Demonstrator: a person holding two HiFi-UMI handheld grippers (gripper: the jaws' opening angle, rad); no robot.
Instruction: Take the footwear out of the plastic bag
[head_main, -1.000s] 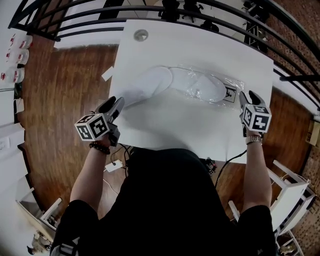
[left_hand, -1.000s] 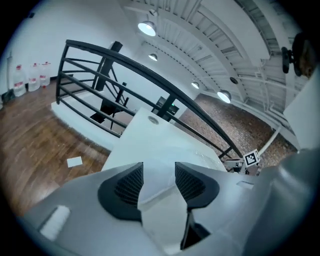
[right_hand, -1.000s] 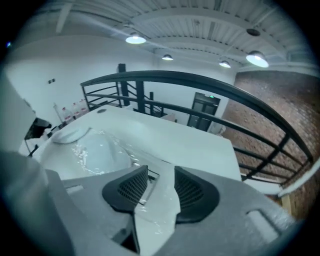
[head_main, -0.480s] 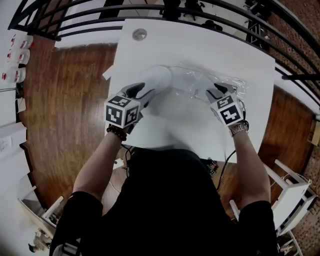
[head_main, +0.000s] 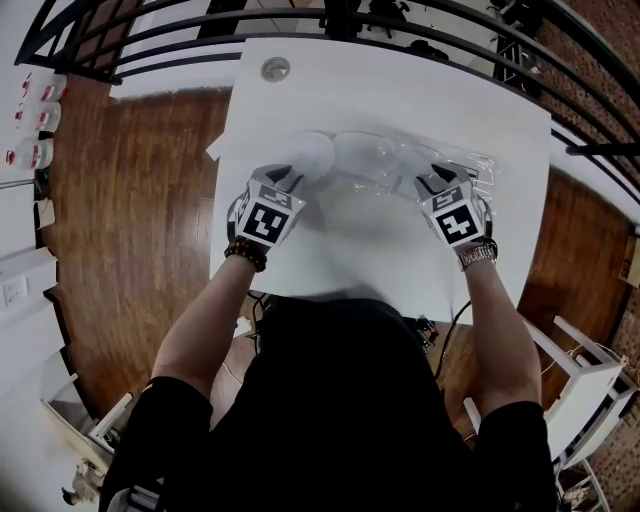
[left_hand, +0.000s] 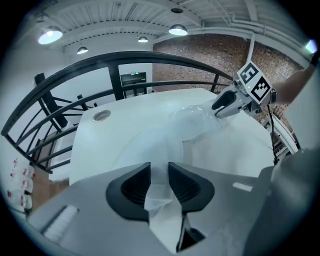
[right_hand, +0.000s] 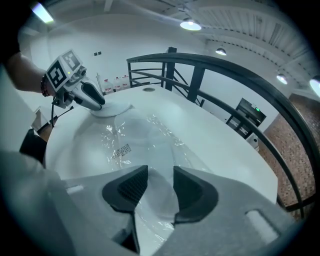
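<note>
The desk (head_main: 400, 90) carries the plastic bag (head_main: 392, 158) across its middle, unmoved since a second ago. The footwear (head_main: 308, 152), a white slipper pair as far as we can judge, lies mostly inside the bag, with its left end protruding from the bag mouth. What has changed is the position of both hands: a second ago they stood at the desk's near corners, well apart from the bag, and now each is at one end of it. The left tongs (head_main: 283, 180) have just been closing and are now clenched on a fold of the white footwear material at the exposed end. The right tongs (head_main: 432, 180) have not altered their gap: they straddle the closed end of the bag, plastic and slipper toe between the pads, and we judge them not yet clamped. The extraction itself is not begun. Once the right tongs pin the bag, the left can draw the footwear out.
</note>
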